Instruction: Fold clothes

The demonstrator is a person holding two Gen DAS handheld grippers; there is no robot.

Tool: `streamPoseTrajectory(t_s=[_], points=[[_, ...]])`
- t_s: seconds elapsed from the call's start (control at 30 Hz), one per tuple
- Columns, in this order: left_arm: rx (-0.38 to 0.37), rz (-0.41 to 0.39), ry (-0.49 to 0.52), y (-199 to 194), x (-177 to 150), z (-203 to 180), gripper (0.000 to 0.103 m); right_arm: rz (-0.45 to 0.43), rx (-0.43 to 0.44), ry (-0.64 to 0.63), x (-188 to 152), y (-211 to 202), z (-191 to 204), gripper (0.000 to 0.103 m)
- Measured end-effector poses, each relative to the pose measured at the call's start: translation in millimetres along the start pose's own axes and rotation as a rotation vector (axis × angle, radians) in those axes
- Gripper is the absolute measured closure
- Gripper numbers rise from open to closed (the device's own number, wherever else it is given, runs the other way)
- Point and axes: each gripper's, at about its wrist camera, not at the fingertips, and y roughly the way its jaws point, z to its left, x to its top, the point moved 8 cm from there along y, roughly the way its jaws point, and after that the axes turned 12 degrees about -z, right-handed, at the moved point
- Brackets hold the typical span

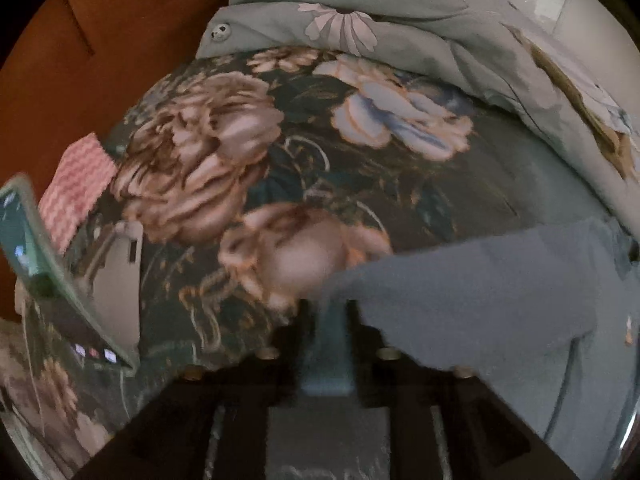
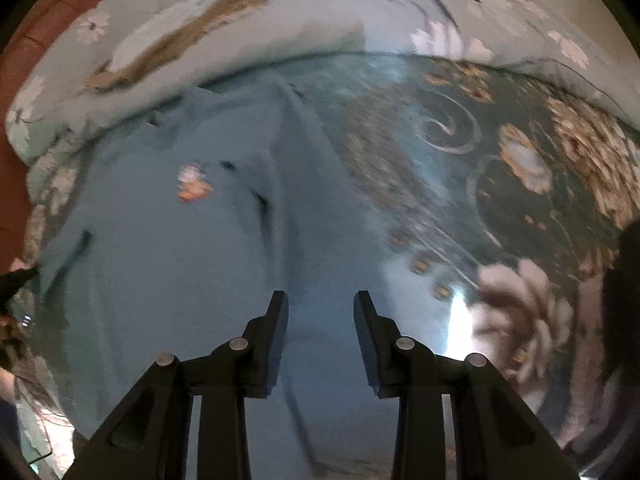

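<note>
Two grippers work over a bed covered with a dark green floral sheet (image 1: 304, 168). The left gripper (image 1: 327, 320) has its jaws pressed together on a fold of the blue-grey garment (image 1: 500, 304), a strip of the cloth running up between the dark fingers; the rest of that garment trails off to the right across the sheet. In the right wrist view the same garment (image 2: 168, 264) lies spread on the bed, creased down its middle, with a small orange-and-white emblem (image 2: 194, 184) on its front. The right gripper (image 2: 321, 300) hovers over the cloth with its jaws apart — nothing sits between them. A pale green quilt with white daisies (image 1: 400, 12) is bunched along the far edge of the bed, touching the garment's upper edge in the right view. At the left of the left wrist view a phone (image 1: 60, 280) leans propped up, a red-and-white patterned cloth (image 1: 76, 188) just behind it.
</note>
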Motion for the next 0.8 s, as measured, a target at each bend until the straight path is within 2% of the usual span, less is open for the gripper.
streamPoseTrajectory(t_s=[0.1, 0.23, 0.33, 0.4, 0.5, 0.6, 0.67, 0.8], points=[[-0.039, -0.014, -0.06, -26.8, -22.6, -5.0, 0.058, 0.041, -0.01, 0.037, -16.1, 6.2, -18.9, 0.068], [-0.143, 0.013, -0.17, -56.1, -65.3, -21.7, 0.051, 0.091, 0.014, 0.099, -37.6, 17.0, -33.0, 0.067], [-0.211, 0.036, -0.267, -75.6, -99.3, -36.1, 0.048, 0.129, 0.026, 0.162, -53.1, 24.0, -38.2, 0.066], [-0.242, 0.056, -0.298, -81.7, -110.9, -48.2, 0.048, 0.146, 0.053, 0.218, -62.8, 27.7, -40.2, 0.066], [-0.284, 0.087, -0.336, -89.2, -125.4, -67.0, 0.048, 0.13, 0.067, 0.259, -66.5, 24.8, -42.1, 0.067], [-0.308, 0.086, -0.323, -98.7, -124.7, -80.7, 0.048, 0.107, 0.077, 0.294, -67.9, 19.6, -42.1, 0.1], [-0.308, 0.074, -0.291, -106.2, -120.4, -85.4, 0.048, 0.076, 0.125, 0.337, -66.0, 14.8, -40.3, 0.101], [-0.294, 0.044, -0.248, -119.2, -112.5, -85.3, 0.048, -0.034, 0.026, 0.332, -30.7, -11.4, -74.6, 0.101]])
